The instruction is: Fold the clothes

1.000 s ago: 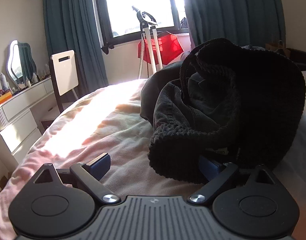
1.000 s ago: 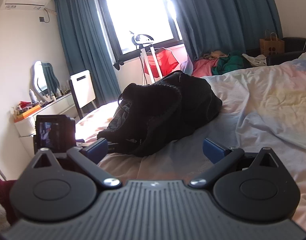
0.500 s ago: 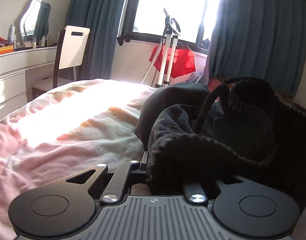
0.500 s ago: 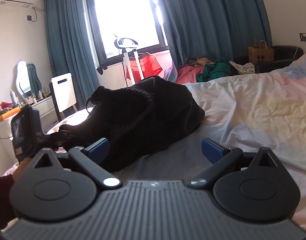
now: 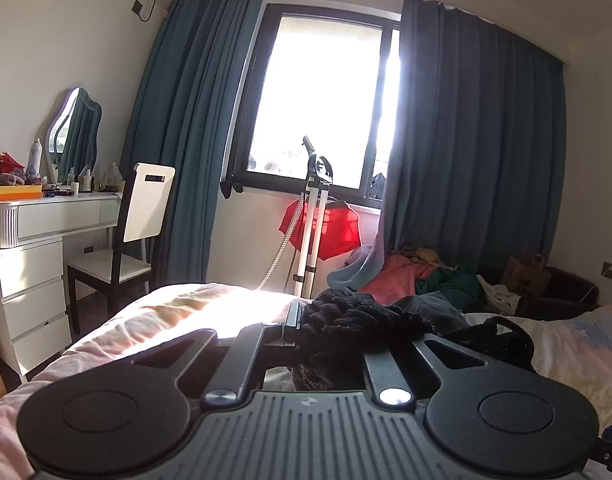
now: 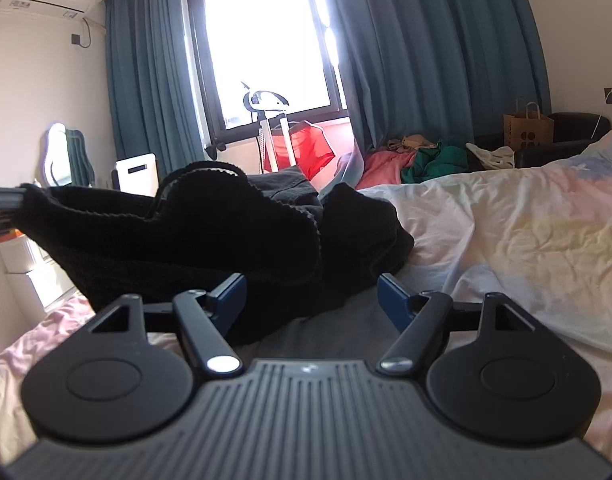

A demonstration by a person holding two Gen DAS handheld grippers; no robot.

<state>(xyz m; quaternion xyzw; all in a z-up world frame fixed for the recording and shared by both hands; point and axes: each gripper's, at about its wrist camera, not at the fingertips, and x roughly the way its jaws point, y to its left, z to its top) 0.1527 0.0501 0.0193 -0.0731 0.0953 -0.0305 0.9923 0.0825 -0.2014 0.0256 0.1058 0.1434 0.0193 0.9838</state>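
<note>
A black knit garment is bunched between the jaws of my left gripper, which is shut on its edge and holds it raised above the bed. In the right wrist view the same garment stretches from the left gripper at the far left down to the pile on the bed. My right gripper sits low at the pile's near edge, its jaws closing. Black cloth lies between its blue fingertips, and they do not press on it.
A dark grey garment lies behind the knit. Beyond the bed stand a white dresser with mirror, a chair, a steamer stand with red cloth, a clothes heap and a paper bag.
My left gripper shut on the knit's edge, then rose and swung left, pulling the garment up off the pile. The right gripper's jaws have narrowed around the pile's near edge.
</note>
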